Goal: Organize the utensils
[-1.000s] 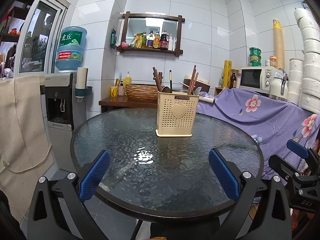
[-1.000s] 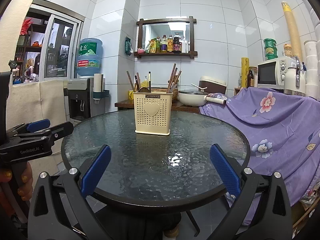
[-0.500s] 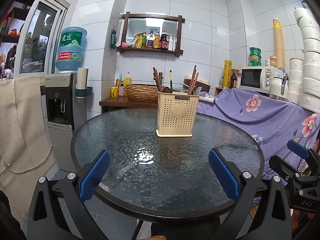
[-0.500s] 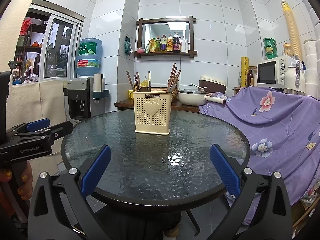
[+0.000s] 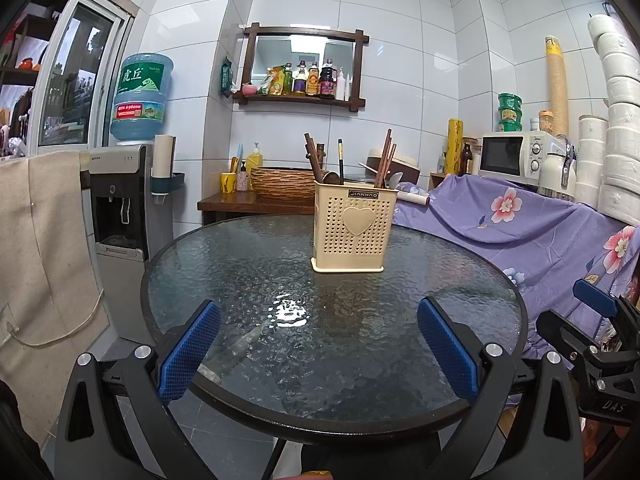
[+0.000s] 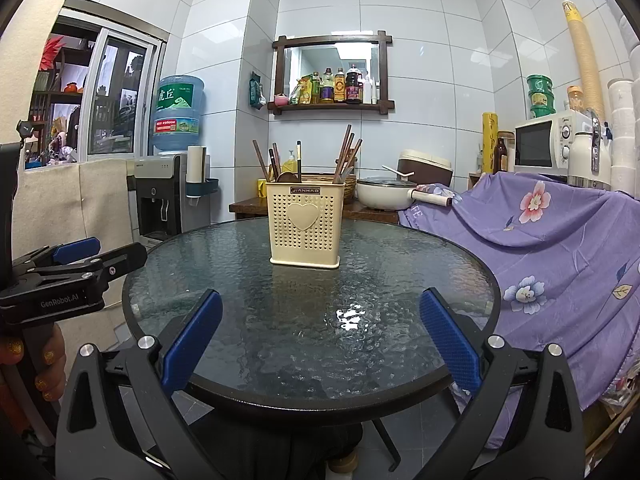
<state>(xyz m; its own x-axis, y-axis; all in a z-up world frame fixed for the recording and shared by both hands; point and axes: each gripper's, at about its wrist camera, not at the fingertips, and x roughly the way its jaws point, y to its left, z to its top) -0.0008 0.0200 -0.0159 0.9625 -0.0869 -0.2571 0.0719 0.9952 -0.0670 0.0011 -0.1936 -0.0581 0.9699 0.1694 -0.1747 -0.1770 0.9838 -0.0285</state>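
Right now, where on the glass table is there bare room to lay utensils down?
The glass table carries only the cream utensil holder, standing toward its far side. Bare patches: the wide near half between the holder and the open right gripper and open left gripper, plus strips either side of the holder. The holder's top is crowded with chopsticks.

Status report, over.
Both grippers open, empty: left, right. Utensil holder upright on glass table, chopsticks inside. Nothing in the way.
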